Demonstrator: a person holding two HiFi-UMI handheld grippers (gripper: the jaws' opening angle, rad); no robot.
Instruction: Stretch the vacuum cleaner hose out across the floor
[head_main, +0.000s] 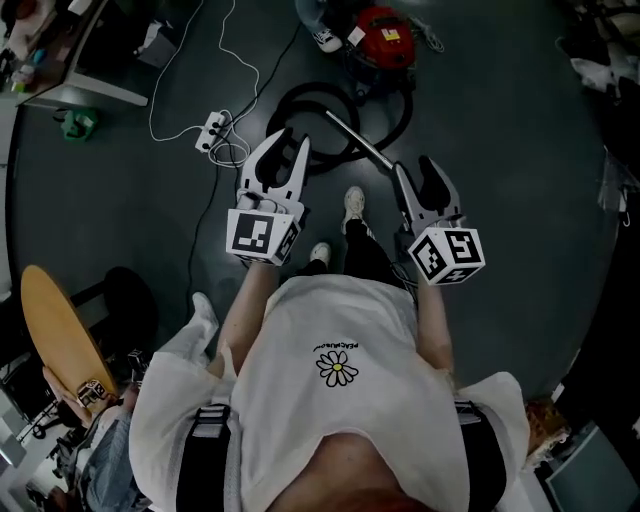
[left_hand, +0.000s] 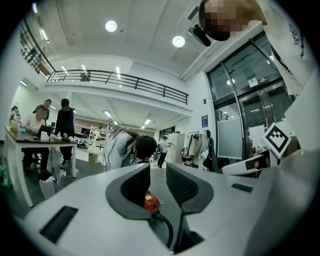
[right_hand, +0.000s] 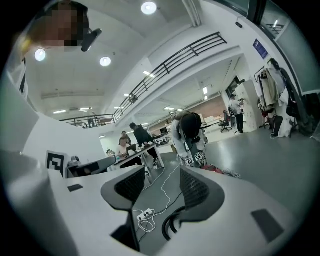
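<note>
Vacuum hose lies coiled, untouched; left hand-held gripper closed, right hand-held gripper open, both empty.

Grippers, 2: left gripper, right gripper.
Cubes, 2, one per gripper.
Vacuum, 1, red.
Hose, 1, black.
Wand, 1, metal.
Power strip, 1, white.
Shoes on the wearer, 2, white.
Board, 1, wooden.
Others: 1 bent person; at least 2 people at 1 desk. Figures farther back are too small to count.
</note>
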